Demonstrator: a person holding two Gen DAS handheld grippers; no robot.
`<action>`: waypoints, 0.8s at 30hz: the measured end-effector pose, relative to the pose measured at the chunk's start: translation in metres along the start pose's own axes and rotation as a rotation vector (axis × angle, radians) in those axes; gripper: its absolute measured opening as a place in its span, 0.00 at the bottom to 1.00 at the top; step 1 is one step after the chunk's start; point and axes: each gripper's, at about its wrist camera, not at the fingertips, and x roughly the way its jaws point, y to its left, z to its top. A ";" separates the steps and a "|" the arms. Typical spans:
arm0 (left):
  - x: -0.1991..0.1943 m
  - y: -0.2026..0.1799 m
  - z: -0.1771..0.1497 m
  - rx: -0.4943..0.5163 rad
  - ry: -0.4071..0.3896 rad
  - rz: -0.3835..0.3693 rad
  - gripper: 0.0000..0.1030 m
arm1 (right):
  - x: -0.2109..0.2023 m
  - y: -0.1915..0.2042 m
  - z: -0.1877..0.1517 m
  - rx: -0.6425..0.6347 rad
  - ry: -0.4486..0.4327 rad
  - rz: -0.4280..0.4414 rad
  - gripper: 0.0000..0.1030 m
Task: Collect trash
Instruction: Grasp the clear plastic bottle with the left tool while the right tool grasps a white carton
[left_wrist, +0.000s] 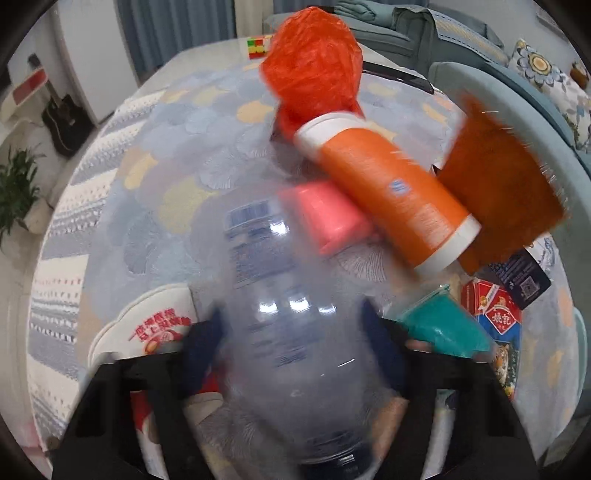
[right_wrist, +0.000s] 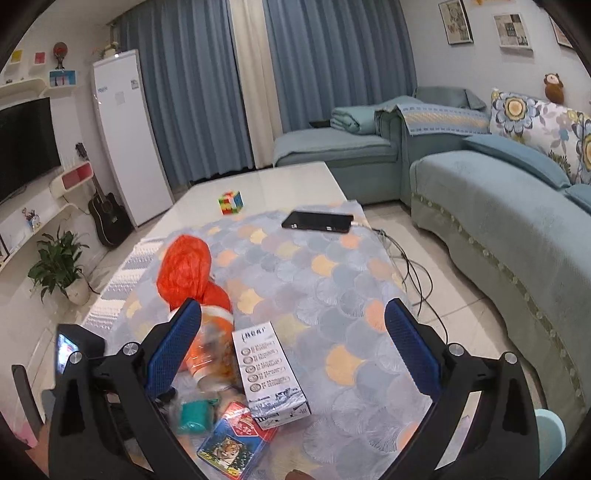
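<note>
A clear plastic bottle (left_wrist: 295, 332) is held between the two blue pads (left_wrist: 201, 347) of the left tool (left_wrist: 295, 343) at the bottom centre of the left wrist view; the pads are pressed against its sides, and the bottle runs from the lower edge up toward the middle of the frame. Just beyond it, toward the right, an orange cylinder with white ends (left_wrist: 391, 192) is seen lying tilted, with a pink block (left_wrist: 328, 218) beneath its lower side and a crumpled orange bag (left_wrist: 314, 70) above it at the top centre. A teal packet (left_wrist: 443, 321) and a red and blue card pack (left_wrist: 495, 317) are found at the lower right. In the right wrist view the right tool (right_wrist: 291, 339) is seen with its jaws spread wide and nothing between the pads; a white printed box (right_wrist: 269, 373) lies below the gap. The table (right_wrist: 288, 177) is covered by a cloth with a scale pattern (right_wrist: 317, 280), with a puzzle cube (right_wrist: 231, 201) and a black phone (right_wrist: 317, 221) further up. A teal sofa (right_wrist: 498, 206) is placed at the right and blue curtains (right_wrist: 325, 66) at the top.
</note>
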 end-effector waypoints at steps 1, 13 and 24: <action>0.000 0.002 0.000 -0.002 0.001 -0.013 0.58 | 0.005 0.001 -0.002 -0.006 0.013 -0.006 0.92; -0.025 0.020 -0.007 -0.006 -0.050 -0.076 0.57 | 0.050 -0.006 -0.028 -0.084 0.201 -0.056 0.92; -0.050 0.015 -0.003 0.005 -0.105 -0.131 0.57 | 0.107 -0.002 -0.076 -0.147 0.412 -0.036 0.92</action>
